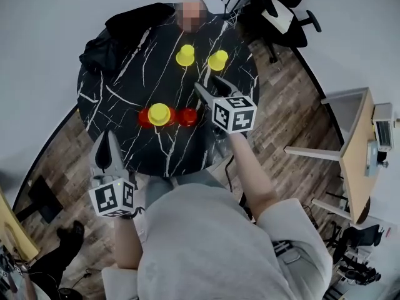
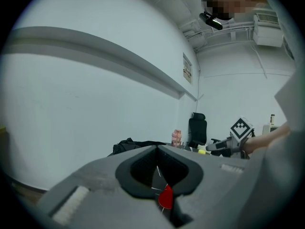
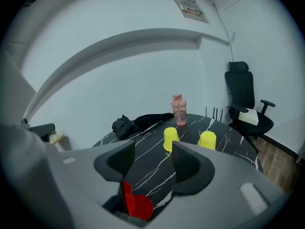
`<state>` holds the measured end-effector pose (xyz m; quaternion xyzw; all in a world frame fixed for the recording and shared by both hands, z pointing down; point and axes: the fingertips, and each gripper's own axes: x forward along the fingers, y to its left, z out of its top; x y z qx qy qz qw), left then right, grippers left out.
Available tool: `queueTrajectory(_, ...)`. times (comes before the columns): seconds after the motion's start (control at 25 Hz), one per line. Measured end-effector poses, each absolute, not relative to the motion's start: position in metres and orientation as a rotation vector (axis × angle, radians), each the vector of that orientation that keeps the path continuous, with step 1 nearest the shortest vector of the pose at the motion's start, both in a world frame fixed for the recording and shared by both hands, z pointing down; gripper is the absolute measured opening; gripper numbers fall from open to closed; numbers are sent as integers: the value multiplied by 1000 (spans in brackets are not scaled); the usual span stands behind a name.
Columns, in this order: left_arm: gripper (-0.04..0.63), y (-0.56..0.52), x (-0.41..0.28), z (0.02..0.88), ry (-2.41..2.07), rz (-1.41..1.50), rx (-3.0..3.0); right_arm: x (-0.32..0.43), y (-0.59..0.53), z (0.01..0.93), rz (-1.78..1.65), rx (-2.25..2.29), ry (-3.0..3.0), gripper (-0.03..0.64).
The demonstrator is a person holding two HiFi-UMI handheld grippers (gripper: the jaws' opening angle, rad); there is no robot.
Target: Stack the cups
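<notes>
Your right claw is spread wide with nothing between the jaws, only bare table top showing through the gap. It hangs over the round black marble table, tips aimed at the far side. Straight ahead of the tips stand two upside-down yellow cups, well apart from the claw. The right-hand yellow cup is the nearer one. Low and left of the tips, behind them, is a red cup. It ends a short row with another red cup, and a third yellow cup stands at the middle. I can't tell whether that one rests on a red cup.

Your left claw is pressed together and empty, at the table's near edge. A sliver of red cup shows ahead, under its tips.

Beyond the yellow pair are a pink bottle, black clothing and an office chair.
</notes>
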<state>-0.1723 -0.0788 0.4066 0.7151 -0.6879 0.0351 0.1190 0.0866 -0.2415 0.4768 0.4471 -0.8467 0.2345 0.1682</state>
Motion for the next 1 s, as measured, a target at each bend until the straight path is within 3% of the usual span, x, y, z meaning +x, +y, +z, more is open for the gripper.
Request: queueTrajectory(1.0, 6, -53, -186, 432, -2283, 147, 1679, 50, -365, 581, 646, 1074, -2300, 268)
